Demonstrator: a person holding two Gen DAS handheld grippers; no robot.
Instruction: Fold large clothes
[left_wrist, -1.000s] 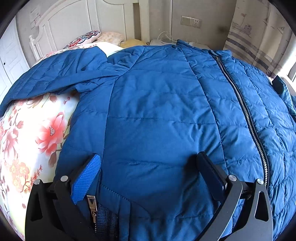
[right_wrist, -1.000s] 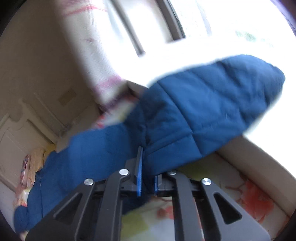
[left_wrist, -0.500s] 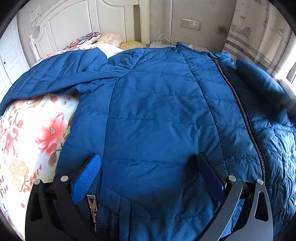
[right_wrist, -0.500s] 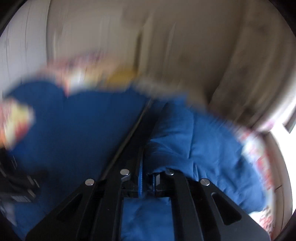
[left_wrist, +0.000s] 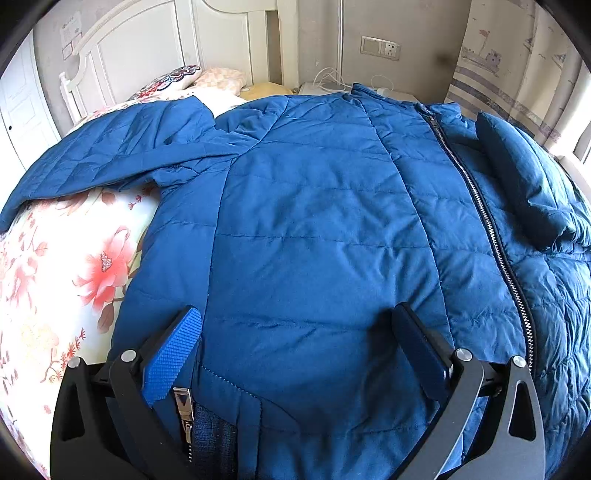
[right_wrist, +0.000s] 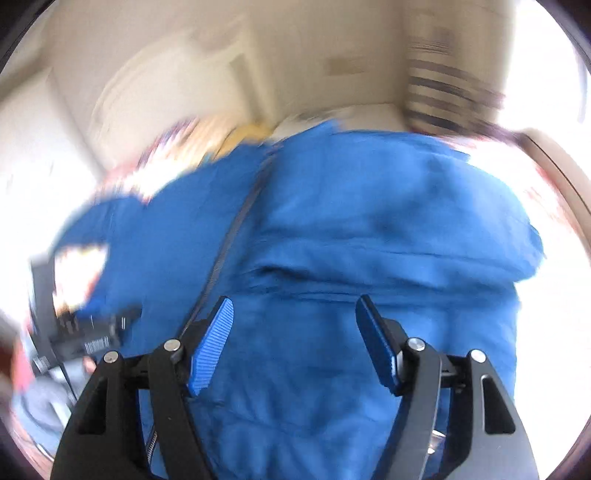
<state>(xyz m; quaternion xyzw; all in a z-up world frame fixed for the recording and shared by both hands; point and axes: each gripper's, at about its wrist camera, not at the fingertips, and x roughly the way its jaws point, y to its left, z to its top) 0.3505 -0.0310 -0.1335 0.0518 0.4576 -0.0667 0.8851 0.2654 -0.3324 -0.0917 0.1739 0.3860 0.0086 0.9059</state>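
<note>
A blue quilted jacket (left_wrist: 317, 229) lies front up on the floral bed sheet (left_wrist: 74, 280), zipper (left_wrist: 480, 206) closed. Its left sleeve (left_wrist: 110, 162) stretches out to the left. The right sleeve (left_wrist: 524, 177) is folded in over the jacket's right side. My left gripper (left_wrist: 299, 332) stands wide open over the hem, beside the zipper pull (left_wrist: 183, 402), with only flat fabric between its fingers. In the blurred right wrist view, my right gripper (right_wrist: 295, 332) hangs above the jacket (right_wrist: 332, 240) near the folded sleeve (right_wrist: 424, 221); its jaws are opening and nothing is pinched between the pads.
A white headboard (left_wrist: 147, 51) and pillows (left_wrist: 207, 79) are at the far end of the bed. A nightstand with white cables (left_wrist: 332, 83), a wall socket (left_wrist: 380, 46) and a curtain (left_wrist: 517, 66) stand behind the jacket. Bare sheet shows to the jacket's left.
The right gripper swung the right sleeve from beside the bed over onto the jacket, then let go as its jaws spread. The left gripper has not moved.
</note>
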